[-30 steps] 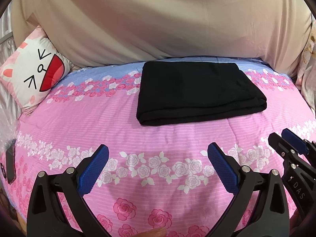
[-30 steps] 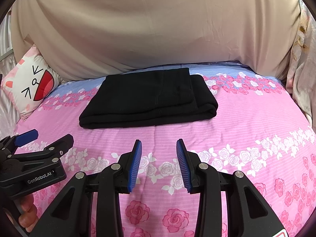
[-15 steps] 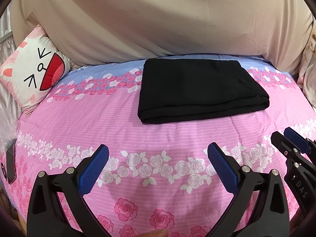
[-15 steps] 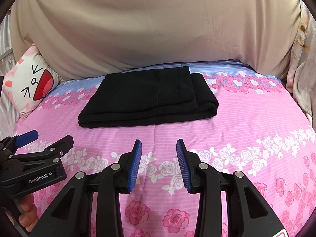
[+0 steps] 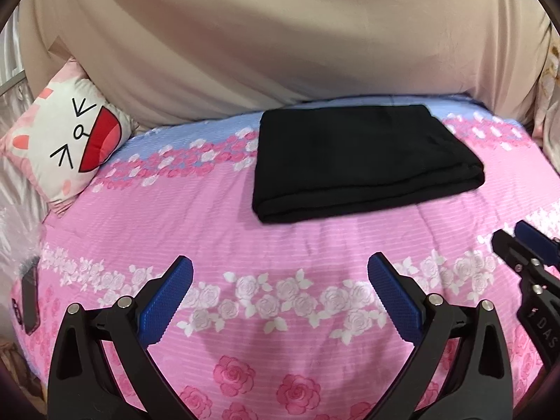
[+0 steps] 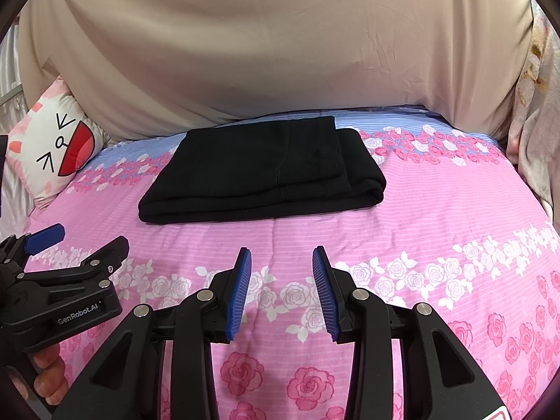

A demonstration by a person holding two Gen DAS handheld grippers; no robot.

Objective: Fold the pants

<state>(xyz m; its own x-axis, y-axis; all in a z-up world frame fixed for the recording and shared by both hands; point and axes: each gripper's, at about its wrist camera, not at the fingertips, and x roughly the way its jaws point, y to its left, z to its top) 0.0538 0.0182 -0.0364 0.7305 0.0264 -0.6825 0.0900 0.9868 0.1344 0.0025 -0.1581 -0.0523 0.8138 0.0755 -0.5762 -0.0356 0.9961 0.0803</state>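
Black folded fabric pants lie in a flat, squared stack toward the twelve o'clock end of a bed spread with a pink rose-patterned quilt, just short of a beige draped sheet at the head. A white cartoon-face pillow leans at ten o'clock. Both tools hover over bare quilt at six o'clock, well apart from the garment: the left gripper has its blue-padded jaws spread wide and empty, while the right gripper holds its jaws parted by a narrower gap, also with nothing between them. The folding looks essentially complete. The cloth appears soft, light and limp, likely to sag or spill open if lifted by one layer; a pinch through every layer at the thick rounded fold along the near edge, at both corners, would best keep the stack together.
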